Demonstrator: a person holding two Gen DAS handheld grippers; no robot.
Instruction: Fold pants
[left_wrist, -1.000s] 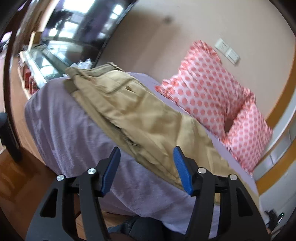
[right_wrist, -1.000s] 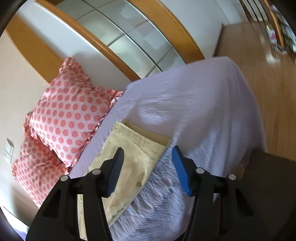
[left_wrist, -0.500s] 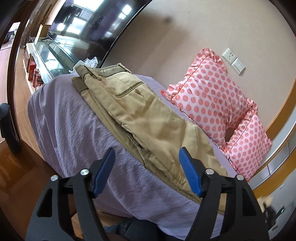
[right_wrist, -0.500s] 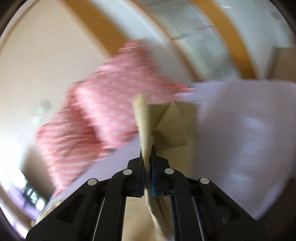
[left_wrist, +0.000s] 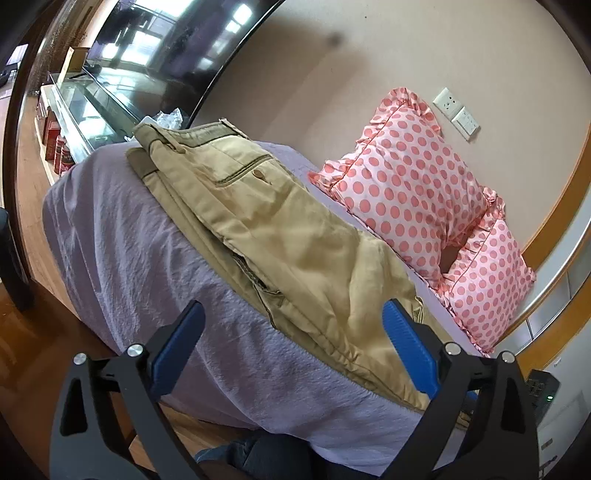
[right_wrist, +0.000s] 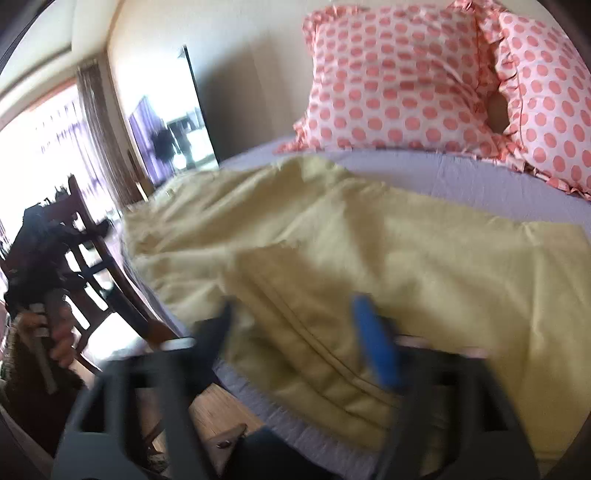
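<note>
Tan pants (left_wrist: 280, 240) lie lengthwise on a bed with a lilac sheet (left_wrist: 122, 236), waistband at the far end, back pocket up. My left gripper (left_wrist: 291, 343) is open and empty, just above the near edge of the pants. In the blurred right wrist view the pants (right_wrist: 369, 251) lie with a leg end folded over them. My right gripper (right_wrist: 295, 325) is open over the folded fabric near the bed's front edge, holding nothing.
Two pink polka-dot pillows (left_wrist: 410, 184) (right_wrist: 399, 74) lean on the wall behind the pants. A TV and glass cabinet (left_wrist: 85, 107) stand beyond the bed's far end. A dark wooden chair (right_wrist: 85, 258) stands left of the bed. Wooden floor lies around the bed.
My right gripper closed on the leg hem, carried it over toward the waist end and has let go; it is open now. My left gripper has opened wider and barely moved.
</note>
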